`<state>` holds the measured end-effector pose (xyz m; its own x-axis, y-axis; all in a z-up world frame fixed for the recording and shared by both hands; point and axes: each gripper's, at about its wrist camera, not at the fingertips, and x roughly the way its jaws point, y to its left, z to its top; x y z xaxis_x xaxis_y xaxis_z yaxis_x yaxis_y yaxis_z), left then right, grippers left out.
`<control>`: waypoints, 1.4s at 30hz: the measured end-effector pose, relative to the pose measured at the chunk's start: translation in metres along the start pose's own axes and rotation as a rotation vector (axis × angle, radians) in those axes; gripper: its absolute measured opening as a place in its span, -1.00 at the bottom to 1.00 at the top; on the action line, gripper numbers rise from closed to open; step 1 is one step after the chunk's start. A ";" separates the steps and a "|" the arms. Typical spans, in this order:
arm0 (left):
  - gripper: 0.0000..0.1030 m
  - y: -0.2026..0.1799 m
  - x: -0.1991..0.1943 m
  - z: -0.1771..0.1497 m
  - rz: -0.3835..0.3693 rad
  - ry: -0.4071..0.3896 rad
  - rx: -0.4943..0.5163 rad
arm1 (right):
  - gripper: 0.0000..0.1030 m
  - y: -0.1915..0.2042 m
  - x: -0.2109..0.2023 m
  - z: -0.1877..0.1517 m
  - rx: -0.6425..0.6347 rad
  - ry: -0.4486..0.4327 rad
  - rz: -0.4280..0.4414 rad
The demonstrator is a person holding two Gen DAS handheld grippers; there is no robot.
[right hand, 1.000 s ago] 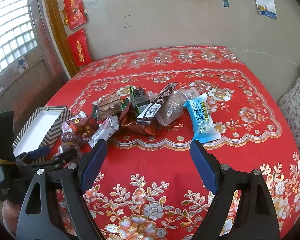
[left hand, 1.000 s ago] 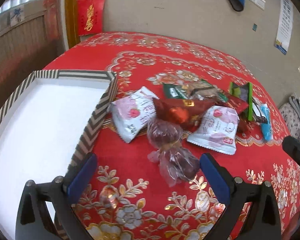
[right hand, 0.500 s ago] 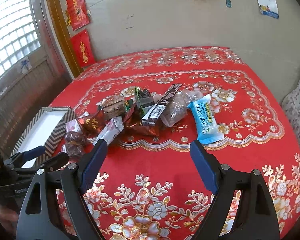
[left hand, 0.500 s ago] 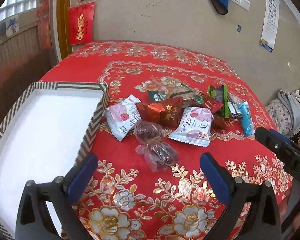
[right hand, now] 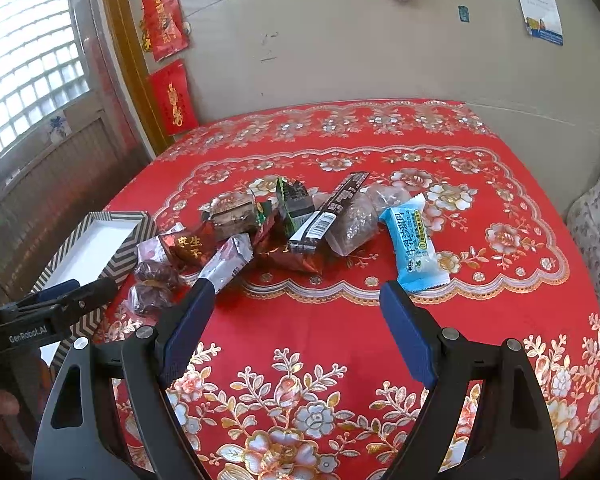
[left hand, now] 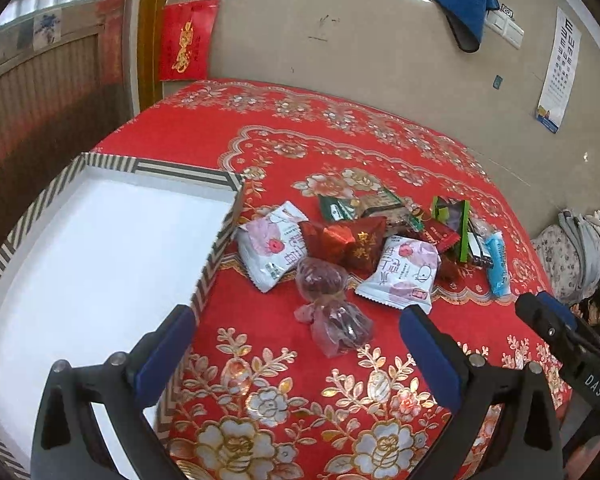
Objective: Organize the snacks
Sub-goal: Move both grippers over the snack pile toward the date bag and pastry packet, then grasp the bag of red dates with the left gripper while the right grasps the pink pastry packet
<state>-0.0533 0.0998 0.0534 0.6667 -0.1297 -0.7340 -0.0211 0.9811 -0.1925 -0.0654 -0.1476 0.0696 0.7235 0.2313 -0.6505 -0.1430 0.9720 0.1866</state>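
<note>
A pile of wrapped snacks lies mid-table: a clear twisted candy bag [left hand: 332,308], two pink-white packets [left hand: 274,252] [left hand: 402,274], a dark red packet [left hand: 348,242], a blue packet [right hand: 414,244] and a brown bar [right hand: 328,212]. An empty white box with a striped rim [left hand: 216,244] sits left of the pile; it also shows in the right wrist view [right hand: 134,240]. My left gripper [left hand: 296,344] is open and empty just short of the candy bag. My right gripper [right hand: 294,320] is open and empty, in front of the pile.
The table wears a red flowered cloth [right hand: 320,392] and stands against a beige wall [left hand: 360,48]. A wood-panelled wall and window are at the left. A flowered fabric heap [left hand: 560,256] lies beyond the right edge. The right gripper shows in the left wrist view [left hand: 556,328].
My left gripper pulled back and up from the candy bag, then eased closer again. My right gripper drifted slightly forward. Both stayed open; no snack moved.
</note>
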 end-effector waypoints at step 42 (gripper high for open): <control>0.76 -0.016 0.049 0.008 0.031 0.038 -0.049 | 0.65 -0.004 0.024 -0.003 0.015 0.066 0.038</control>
<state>-0.0148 0.0788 0.0256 0.6362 -0.1059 -0.7642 -0.0785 0.9765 -0.2006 -0.0493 -0.1457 0.0509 0.6714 0.2706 -0.6900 -0.1592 0.9619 0.2223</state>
